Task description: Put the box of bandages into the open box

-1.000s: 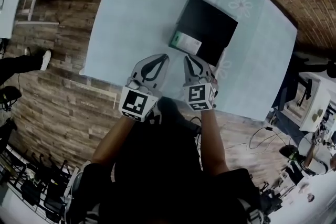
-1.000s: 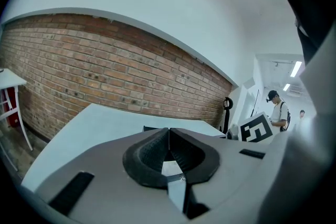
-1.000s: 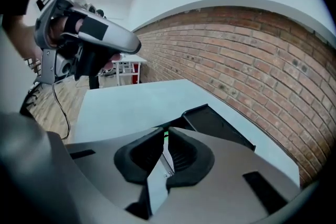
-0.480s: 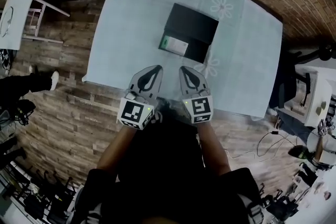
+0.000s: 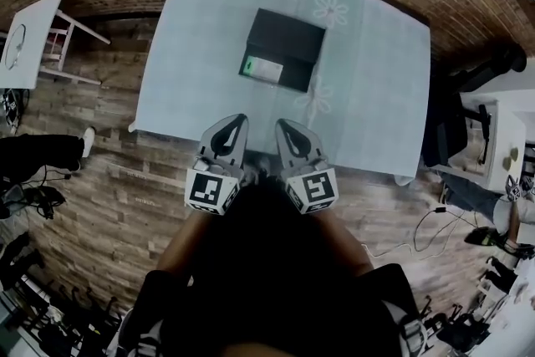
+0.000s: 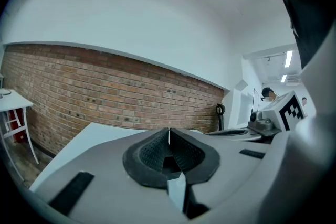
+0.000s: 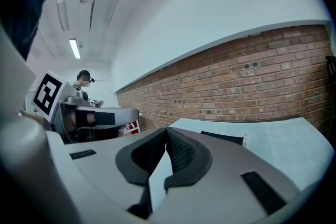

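A black open box (image 5: pixel 288 46) sits on the table with the pale blue cloth (image 5: pixel 201 29). The green-and-white box of bandages (image 5: pixel 263 68) lies inside it, along its near-left edge. Both grippers hover over the table's near edge, well short of the box. My left gripper (image 5: pixel 238 119) is shut and holds nothing; in the left gripper view its jaws (image 6: pixel 169 131) meet tip to tip. My right gripper (image 5: pixel 282 124) is also shut and empty, jaws (image 7: pixel 167 129) pressed together. The right gripper view shows the black box (image 7: pixel 220 137) low beyond the tips.
A brick wall runs behind the table. A small white side table (image 5: pixel 29 42) stands to the left on the wooden floor, and white furniture (image 5: pixel 489 138) to the right. A person's shoe (image 5: pixel 88 138) shows at the left.
Both grippers have drawn back from the black box to the table's near edge. The box of bandages stays in the black box.
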`<action>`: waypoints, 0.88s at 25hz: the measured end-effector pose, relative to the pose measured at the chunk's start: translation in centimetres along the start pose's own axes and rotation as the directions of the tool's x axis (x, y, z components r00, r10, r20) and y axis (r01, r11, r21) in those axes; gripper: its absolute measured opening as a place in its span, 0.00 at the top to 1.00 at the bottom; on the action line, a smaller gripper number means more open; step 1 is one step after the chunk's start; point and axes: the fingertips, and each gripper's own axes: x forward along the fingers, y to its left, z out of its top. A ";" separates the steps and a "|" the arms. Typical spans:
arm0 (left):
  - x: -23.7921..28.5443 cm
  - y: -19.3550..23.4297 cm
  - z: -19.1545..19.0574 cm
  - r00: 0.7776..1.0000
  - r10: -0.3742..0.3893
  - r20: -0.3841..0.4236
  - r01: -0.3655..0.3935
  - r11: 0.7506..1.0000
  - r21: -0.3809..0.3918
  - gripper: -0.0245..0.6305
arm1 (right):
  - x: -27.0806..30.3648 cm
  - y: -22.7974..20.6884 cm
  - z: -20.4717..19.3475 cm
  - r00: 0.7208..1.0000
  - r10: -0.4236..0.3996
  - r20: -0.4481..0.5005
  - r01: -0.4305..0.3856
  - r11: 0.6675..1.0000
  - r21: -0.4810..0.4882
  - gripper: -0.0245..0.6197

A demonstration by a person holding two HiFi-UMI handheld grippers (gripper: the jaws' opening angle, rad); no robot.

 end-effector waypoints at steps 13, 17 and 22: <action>-0.7 -1.6 -0.3 1.000 0.001 0.003 -0.001 1.000 0.029 0.91 | -1.4 1.1 0.0 0.999 0.038 0.012 -0.038 0.999 -0.023 0.92; -0.7 -1.4 -0.2 1.000 0.003 0.008 -0.003 1.000 0.031 0.91 | -1.5 0.8 0.4 1.000 0.017 0.023 -0.017 1.000 -0.021 0.92; -0.6 -1.5 0.0 1.000 0.000 0.011 0.000 0.999 0.048 0.91 | -1.5 0.2 0.3 1.000 -0.003 0.009 0.003 1.000 -0.023 0.92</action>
